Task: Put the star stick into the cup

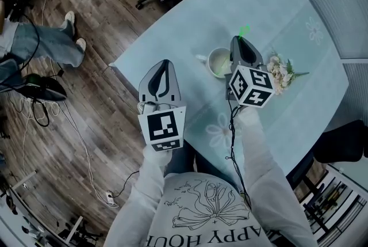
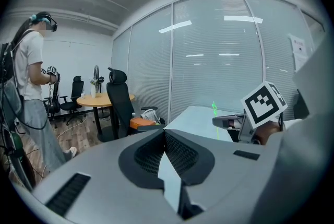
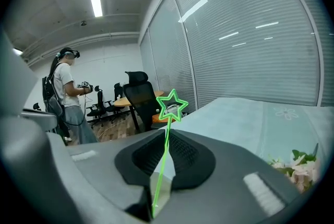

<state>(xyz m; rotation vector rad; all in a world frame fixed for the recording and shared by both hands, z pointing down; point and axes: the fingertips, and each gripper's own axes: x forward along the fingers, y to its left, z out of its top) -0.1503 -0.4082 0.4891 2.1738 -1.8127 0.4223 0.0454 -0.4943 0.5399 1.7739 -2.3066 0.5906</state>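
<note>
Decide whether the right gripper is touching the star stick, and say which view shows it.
Touching. The right gripper view shows the star stick running down between the closed jaws of the right gripper, pinched where they meet.

In the head view the right gripper [image 1: 239,40] covered one side of the cup [image 1: 217,61] and nearly all of the star stick [image 1: 244,30], leaving only its green tip in sight. The gripper's marker cube hid part of the flowers [image 1: 282,72]. A bystander [image 1: 46,47] was cut off by the left edge, with only legs showing. In the right gripper view the stick's lower end vanished into shadow between the jaws, and the right edge cropped the flowers. In the left gripper view the stick was too thin and faint to show its shape.
</note>
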